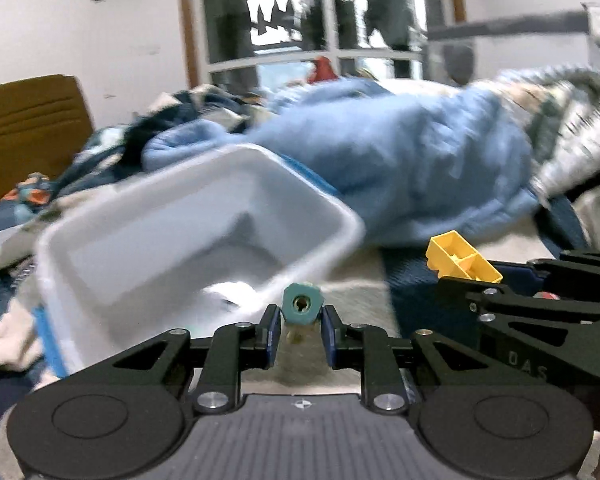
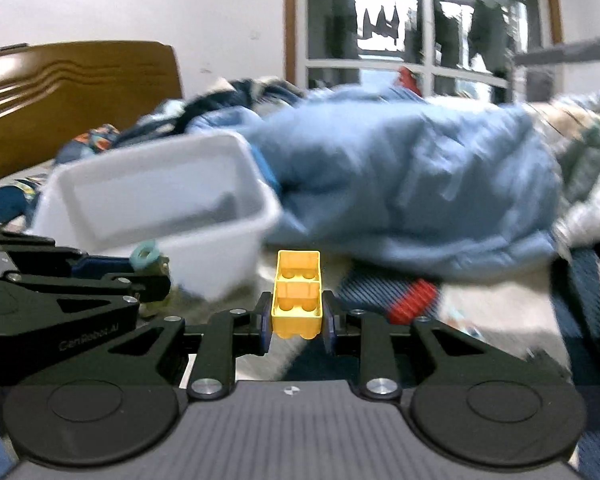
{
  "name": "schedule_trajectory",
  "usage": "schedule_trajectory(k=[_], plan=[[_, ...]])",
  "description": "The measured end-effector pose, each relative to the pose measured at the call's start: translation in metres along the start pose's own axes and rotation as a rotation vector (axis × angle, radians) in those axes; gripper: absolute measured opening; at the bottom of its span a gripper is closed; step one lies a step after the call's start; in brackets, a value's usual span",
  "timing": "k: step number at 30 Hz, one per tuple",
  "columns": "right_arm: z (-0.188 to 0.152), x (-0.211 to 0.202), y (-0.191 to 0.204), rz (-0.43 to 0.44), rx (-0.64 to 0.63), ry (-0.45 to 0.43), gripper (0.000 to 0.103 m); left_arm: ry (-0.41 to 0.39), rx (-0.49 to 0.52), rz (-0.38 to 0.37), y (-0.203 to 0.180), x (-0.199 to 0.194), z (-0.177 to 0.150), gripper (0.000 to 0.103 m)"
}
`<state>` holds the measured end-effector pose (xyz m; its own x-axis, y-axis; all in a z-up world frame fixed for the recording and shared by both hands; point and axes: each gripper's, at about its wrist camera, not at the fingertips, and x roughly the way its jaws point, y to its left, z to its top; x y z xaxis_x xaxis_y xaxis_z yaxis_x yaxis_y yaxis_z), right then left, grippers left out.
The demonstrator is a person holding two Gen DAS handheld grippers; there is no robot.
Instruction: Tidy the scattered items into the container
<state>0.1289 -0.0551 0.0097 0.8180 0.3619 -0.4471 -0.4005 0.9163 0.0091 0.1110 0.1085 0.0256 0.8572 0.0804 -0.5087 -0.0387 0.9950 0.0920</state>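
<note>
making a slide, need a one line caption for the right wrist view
Right claw shut on a yellow brick, heading toward the white bin on the bed.

Beside the white container (image 2: pixel 148 200) with its pale grey inside, the block (image 2: pixel 298 294) is bright yellow, the small nut-shaped piece (image 1: pixel 302 303) teal, the rumpled quilt (image 2: pixel 400 184) behind it light blue, the ribbed item (image 2: pixel 412 300) red, the headboard (image 2: pixel 72 88) brown, both grippers (image 1: pixel 300 336) (image 2: pixel 298 326) black with blue pads.
</note>
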Motion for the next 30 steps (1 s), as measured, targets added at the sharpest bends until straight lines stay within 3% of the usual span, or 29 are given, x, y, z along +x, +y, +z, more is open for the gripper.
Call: schedule_trajectory(k=[5,9,11,16,18,19,21,24,30], plan=[[0.024,0.022,0.026,0.077,-0.006,-0.018,0.028,-0.043,-0.043,0.056,0.034,0.001,0.017,0.025],[0.041,0.044,0.041,0.122,-0.013,-0.015,0.027,-0.048,-0.127,0.027,0.063,0.001,0.025,0.026],[0.042,0.044,0.044,0.124,-0.024,-0.025,0.027,-0.025,-0.143,-0.018,0.066,0.0,0.02,0.043],[0.03,0.038,0.04,0.097,-0.044,-0.04,0.027,0.044,0.042,-0.026,0.027,0.009,-0.018,0.063],[0.03,0.039,0.037,0.09,-0.053,-0.031,0.027,0.001,0.15,0.046,0.008,0.007,-0.036,0.067],[0.032,0.039,0.035,0.085,-0.052,-0.032,0.027,-0.003,0.195,0.069,-0.001,0.008,-0.041,0.072],[0.04,0.042,0.032,0.093,-0.037,-0.028,0.028,-0.001,0.248,0.091,-0.015,0.01,-0.048,0.073],[0.056,0.053,0.035,0.12,-0.035,-0.011,0.028,0.044,0.212,0.008,-0.019,0.013,-0.054,0.073],[0.067,0.088,0.05,0.179,-0.05,0.073,0.029,0.123,0.14,-0.023,-0.012,0.021,-0.072,0.073]])
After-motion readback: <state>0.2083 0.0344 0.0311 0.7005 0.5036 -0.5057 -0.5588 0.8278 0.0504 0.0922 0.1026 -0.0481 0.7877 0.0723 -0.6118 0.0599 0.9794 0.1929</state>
